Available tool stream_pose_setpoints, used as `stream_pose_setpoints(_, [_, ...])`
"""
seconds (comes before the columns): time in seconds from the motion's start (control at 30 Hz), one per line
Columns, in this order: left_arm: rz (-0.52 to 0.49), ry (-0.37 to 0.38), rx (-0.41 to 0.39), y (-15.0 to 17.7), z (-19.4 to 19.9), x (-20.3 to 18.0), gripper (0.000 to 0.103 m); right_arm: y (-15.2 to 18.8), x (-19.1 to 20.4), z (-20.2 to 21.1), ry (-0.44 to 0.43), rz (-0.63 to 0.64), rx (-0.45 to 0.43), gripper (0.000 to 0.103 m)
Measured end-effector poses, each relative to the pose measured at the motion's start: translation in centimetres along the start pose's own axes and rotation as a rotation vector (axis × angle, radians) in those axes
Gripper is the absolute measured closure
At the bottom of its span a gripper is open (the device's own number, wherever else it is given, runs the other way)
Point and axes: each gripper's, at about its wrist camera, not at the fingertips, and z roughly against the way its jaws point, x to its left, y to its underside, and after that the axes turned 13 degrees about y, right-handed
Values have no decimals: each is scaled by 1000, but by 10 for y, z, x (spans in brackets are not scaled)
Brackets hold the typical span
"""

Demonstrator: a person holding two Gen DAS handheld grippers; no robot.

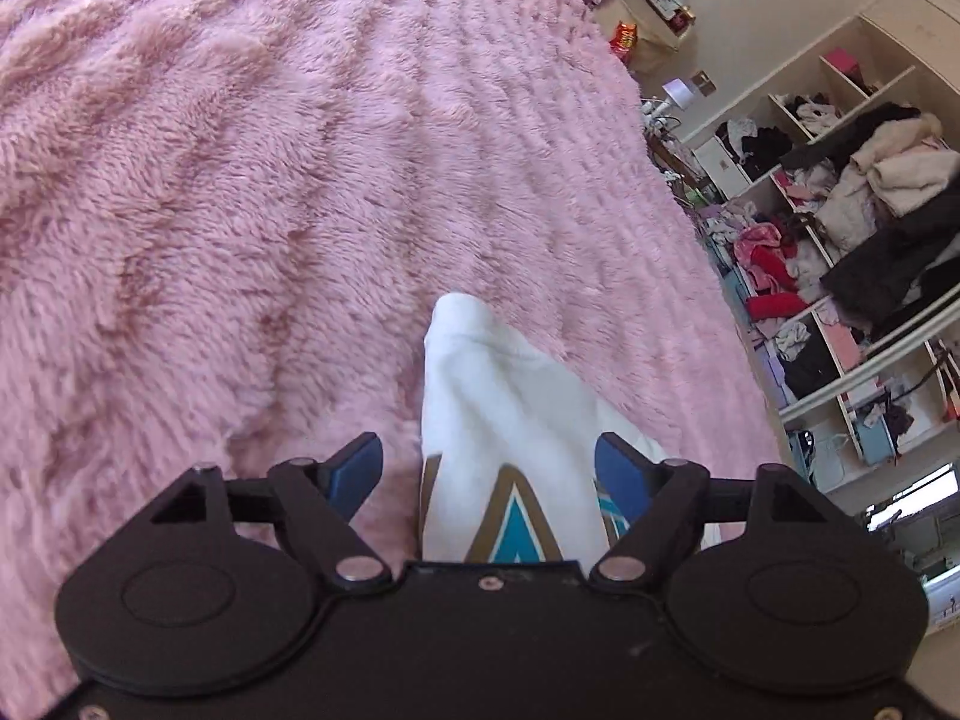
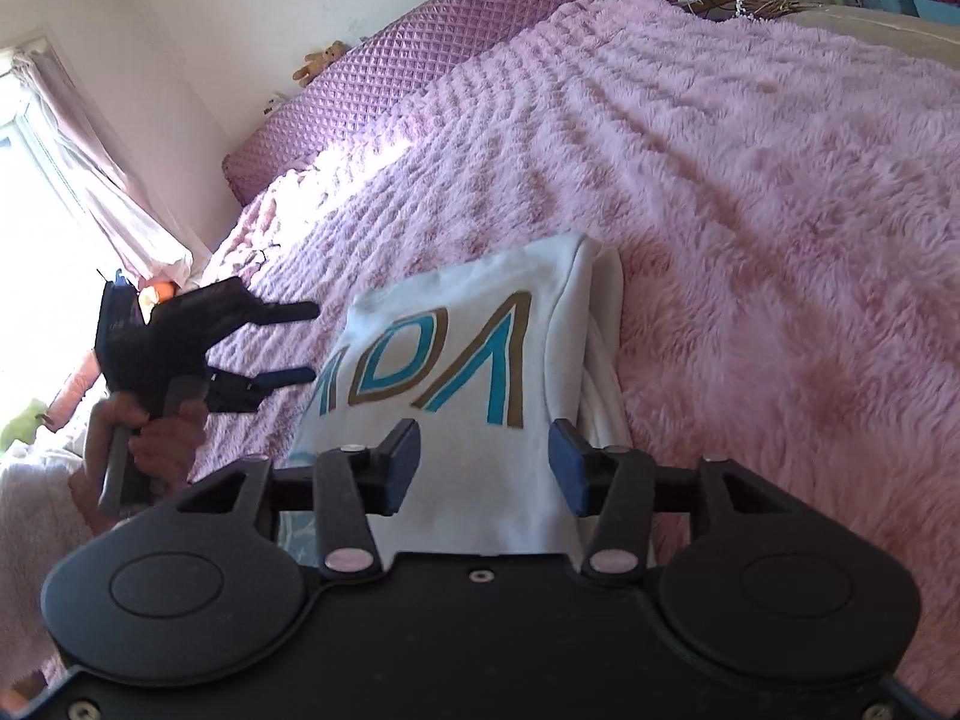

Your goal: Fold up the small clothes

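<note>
A folded white garment (image 2: 468, 282) with teal and gold letters lies on a fluffy pink blanket (image 2: 780, 240). My right gripper (image 2: 486, 462) hovers over its near edge, blue pads apart on either side of the cloth and not pressing it. In the right wrist view my left gripper (image 2: 311, 342) sits just left of the garment, held by a hand (image 2: 162, 438), jaws spread with nothing in them. In the left wrist view the garment (image 1: 498, 384) runs between the wide-open fingers of the left gripper (image 1: 492, 468); its near part is hidden under the gripper body.
A purple quilted headboard (image 2: 390, 78) with a teddy bear (image 2: 321, 63) on top closes the bed's far end. Open shelves (image 1: 840, 210) stuffed with clothes stand beyond the bed's right edge. A bedside table holds a lamp (image 1: 678, 90) and a red snack bag (image 1: 624, 36). A curtained window (image 2: 60, 150) glares at left.
</note>
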Motion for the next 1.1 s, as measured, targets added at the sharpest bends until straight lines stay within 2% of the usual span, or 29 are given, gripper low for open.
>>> stream_pose_setpoints(0.07, [-17, 34, 21, 20, 27, -3, 21, -13, -17, -3, -39, -28, 7, 52])
stream_pose_setpoints(0.17, [33, 80, 84, 58, 54, 9, 20, -22, -35, -21, -101, -91, 86, 52])
stream_pose_setpoints(0.3, [95, 90, 134, 98, 52, 27, 20, -16, -49, -44, -91, -170, 169, 52])
stream_pose_setpoints(0.37, [112, 97, 127, 105, 48, 34, 20, -12, -53, -53, -100, -201, 195, 52])
stream_pose_setpoints(0.43, [116, 128, 125, 107, 41, 36, 14, -11, -53, -61, -126, -221, 222, 52])
stream_pose_setpoints(0.53, [131, 167, 132, 100, 26, 35, 13, -13, -49, -73, -160, -237, 249, 45])
stream_pose_setpoints(0.67, [194, 262, 141, 87, -2, 32, 13, -20, -43, -92, -201, -231, 277, 45])
stream_pose_setpoints(0.77, [207, 251, 164, 81, -31, 31, 13, -24, -41, -111, -240, -234, 326, 43])
stream_pose_setpoints(0.9, [100, 217, 193, 83, -44, 18, 13, -22, -38, -122, -267, -226, 351, 42])
stream_pose_setpoints(0.97, [59, 183, 210, 82, -45, 12, 15, -23, -34, -122, -262, -196, 351, 42])
stream_pose_setpoints(1.07, [60, 141, 220, 80, -45, 11, 33, -24, -25, -120, -228, -154, 340, 41])
stream_pose_setpoints(1.1, [69, 134, 220, 76, -50, 9, 42, -25, -20, -119, -208, -131, 340, 47])
